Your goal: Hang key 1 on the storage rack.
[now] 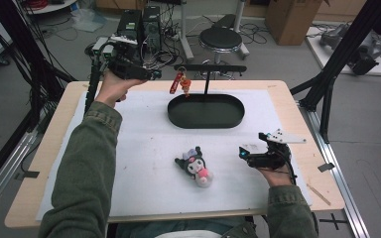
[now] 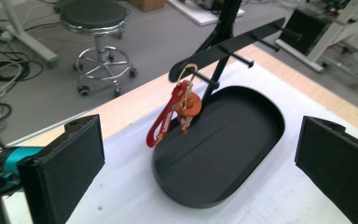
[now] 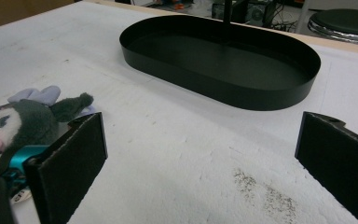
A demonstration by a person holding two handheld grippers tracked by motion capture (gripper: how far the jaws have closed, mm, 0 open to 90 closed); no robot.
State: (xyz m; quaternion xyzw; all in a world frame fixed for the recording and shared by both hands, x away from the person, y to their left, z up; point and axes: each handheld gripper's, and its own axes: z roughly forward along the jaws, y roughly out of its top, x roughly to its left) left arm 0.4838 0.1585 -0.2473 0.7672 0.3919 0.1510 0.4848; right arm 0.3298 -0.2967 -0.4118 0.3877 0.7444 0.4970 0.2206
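Left gripper [image 1: 151,74]: raised at table's far left, jaws spread wide, nothing held. Red keychain [image 1: 180,83]: hung from black stand's bar [image 1: 210,68] over oval tray [image 1: 206,120]. Plush toy [image 1: 196,166]: laid on white mat [image 1: 144,148]. Right gripper [image 1: 245,153]: jaws apart, just beside the toy.

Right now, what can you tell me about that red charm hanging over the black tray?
The charm is a small bunch on a gold ring: a flat red strap with pale lettering too small to read, an orange rounded piece, and a little dangling bit below. It hangs freely from a peg near the end of the black rack, just over the near end of the tray, not touching it. Nothing else touches it. The left gripper faces it with its jaws wide apart.
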